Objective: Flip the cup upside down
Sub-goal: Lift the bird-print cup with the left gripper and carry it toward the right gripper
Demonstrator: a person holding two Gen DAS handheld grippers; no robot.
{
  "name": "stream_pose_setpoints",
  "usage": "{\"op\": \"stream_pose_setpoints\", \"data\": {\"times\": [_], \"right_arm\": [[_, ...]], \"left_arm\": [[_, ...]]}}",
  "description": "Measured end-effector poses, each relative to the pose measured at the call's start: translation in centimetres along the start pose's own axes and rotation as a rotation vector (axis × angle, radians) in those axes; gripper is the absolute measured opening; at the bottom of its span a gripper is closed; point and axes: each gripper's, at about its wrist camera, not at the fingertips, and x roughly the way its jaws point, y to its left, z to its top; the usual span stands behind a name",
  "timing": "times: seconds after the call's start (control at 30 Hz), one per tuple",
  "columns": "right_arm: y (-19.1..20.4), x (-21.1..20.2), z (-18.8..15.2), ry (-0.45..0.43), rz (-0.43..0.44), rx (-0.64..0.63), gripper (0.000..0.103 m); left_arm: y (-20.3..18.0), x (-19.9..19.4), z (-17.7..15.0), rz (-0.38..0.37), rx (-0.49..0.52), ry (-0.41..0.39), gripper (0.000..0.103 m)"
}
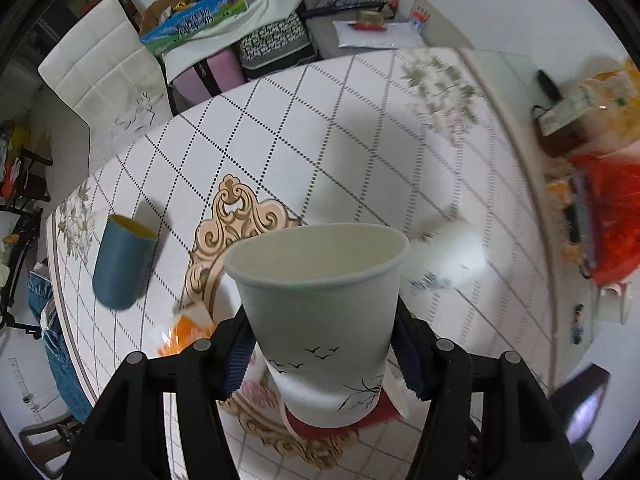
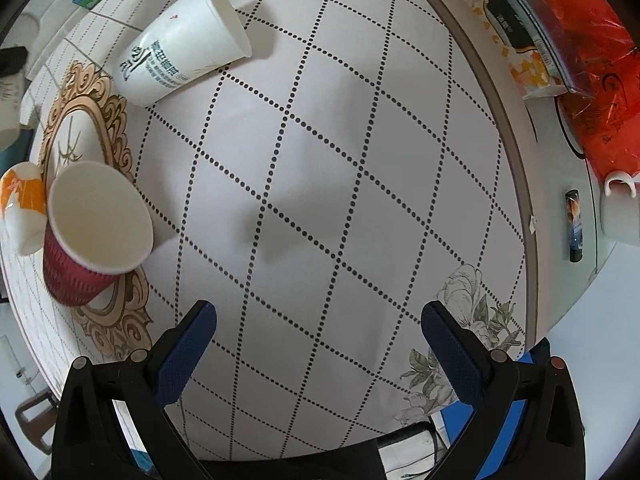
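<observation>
Two soft pads of the left tongs pinch the white paper cup, mouth up above the table, so squeezing may crush it while turning; the right tongs are spread, empty.

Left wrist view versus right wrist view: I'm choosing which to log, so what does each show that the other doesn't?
Only the left wrist view shows the left gripper shut on the bird-print paper cup, plus a blue cup. Only the right wrist view shows the open right gripper and a mug. Both show the patterned tablecloth and the red ribbed cup.
</observation>
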Motion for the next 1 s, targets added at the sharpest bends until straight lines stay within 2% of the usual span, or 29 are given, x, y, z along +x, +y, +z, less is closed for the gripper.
{"op": "stream_pose_setpoints", "data": {"times": [0.17,0.37,0.5,0.67,0.7,0.87,1.0], "right_arm": [[-1.9,-1.2,-2.6,-0.005,0.017,-0.058,0.103],[-4.4,-1.4,-5.9,-0.004,0.014,-0.155,0.103],[-6.3,-0.4,-7.8,0.01,0.007,-0.21,0.103],[-8.4,1.3,-10.3,0.034,-0.006,-0.276,0.103],[-6.9,1.7,-10.5,0.037,-0.01,-0.282,0.103],[-8.7,3.4,-12.8,0.064,-0.023,-0.334,0.103],[-9.4,4.4,-13.2,0.08,-0.04,-0.356,0.103]], "left_arm": [[-0.9,-3.2,-3.9,-0.037,-0.034,0.002,0.059],[-2.0,-3.4,-10.7,-0.069,-0.136,0.054,0.059],[-2.7,-1.7,-14.9,-0.085,-0.215,0.109,0.059],[-4.2,2.0,-18.6,-0.101,-0.3,0.182,0.059],[-4.5,3.0,-19.3,-0.109,-0.316,0.199,0.059],[-6.3,7.3,-21.2,-0.143,-0.385,0.282,0.059],[-7.6,9.8,-21.9,-0.147,-0.395,0.317,0.059]]}}
